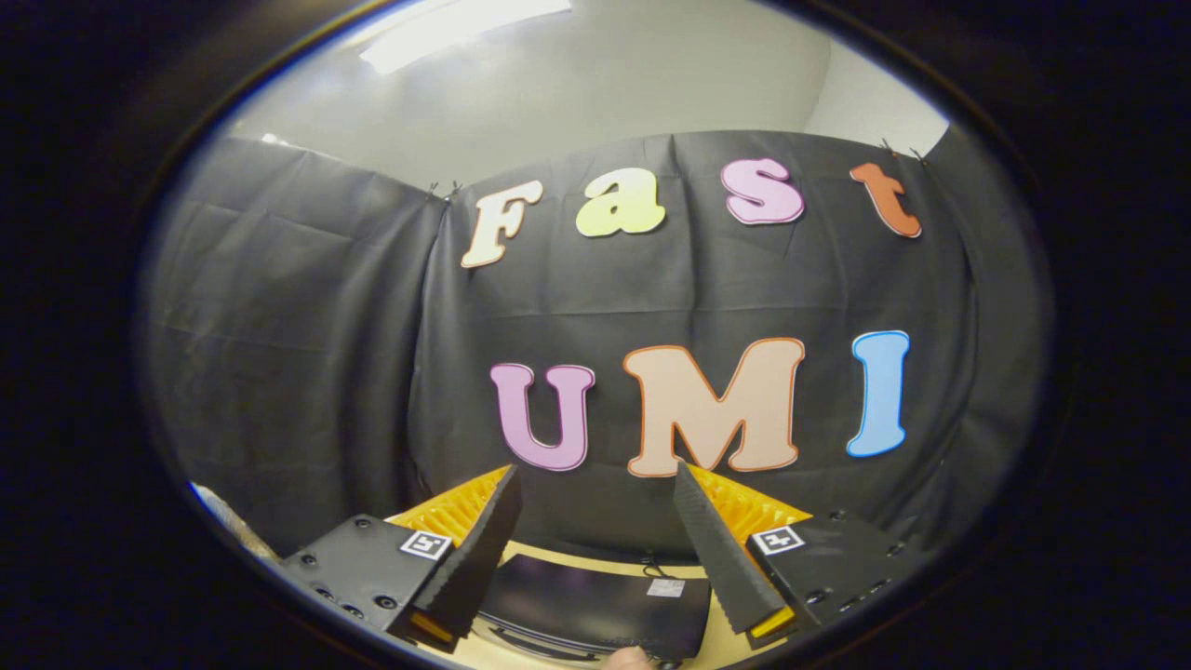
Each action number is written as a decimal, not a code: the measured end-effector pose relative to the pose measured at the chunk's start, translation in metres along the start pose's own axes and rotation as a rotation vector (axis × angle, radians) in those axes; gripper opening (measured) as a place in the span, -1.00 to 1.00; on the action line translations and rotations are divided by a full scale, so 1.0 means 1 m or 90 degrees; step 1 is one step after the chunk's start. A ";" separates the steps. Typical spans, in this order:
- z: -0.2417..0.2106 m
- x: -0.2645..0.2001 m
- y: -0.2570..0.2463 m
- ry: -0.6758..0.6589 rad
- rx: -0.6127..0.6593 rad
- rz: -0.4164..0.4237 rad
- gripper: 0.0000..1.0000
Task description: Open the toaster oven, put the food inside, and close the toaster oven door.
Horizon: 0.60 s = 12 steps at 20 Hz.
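My gripper (595, 468) is held high and looks at the booth's cloth wall, its fingers open with nothing between them. Low between the fingers lies the dark toaster oven (577, 605), seen from above, with a small white label (665, 587) on its top. A curved dark bar that looks like its door handle (535, 645) shows at its near edge. The oven stands on a light wooden table (595, 556). A small pale rounded thing (628, 659) peeks in just before the oven; I cannot tell what it is.
The black cloth wall (307, 354) closes the booth right behind the oven and to the left. A pale wall and a ceiling light (456, 28) show above the cloth.
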<state>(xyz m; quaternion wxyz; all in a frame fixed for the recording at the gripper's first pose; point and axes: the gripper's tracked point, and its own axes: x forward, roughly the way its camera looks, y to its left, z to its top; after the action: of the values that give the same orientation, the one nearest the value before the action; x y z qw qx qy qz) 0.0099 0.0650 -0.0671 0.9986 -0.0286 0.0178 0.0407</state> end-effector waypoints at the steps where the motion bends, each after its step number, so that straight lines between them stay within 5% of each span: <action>1: -0.005 0.001 0.001 0.002 -0.001 0.001 1.00; 7: -0.050 0.015 0.011 0.030 -0.004 0.006 1.00; 12: -0.142 0.017 0.020 0.135 -0.001 0.014 1.00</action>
<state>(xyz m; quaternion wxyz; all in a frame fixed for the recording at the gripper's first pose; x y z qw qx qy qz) 0.0202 0.0779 -0.2110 0.9906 -0.0332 0.1234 0.0484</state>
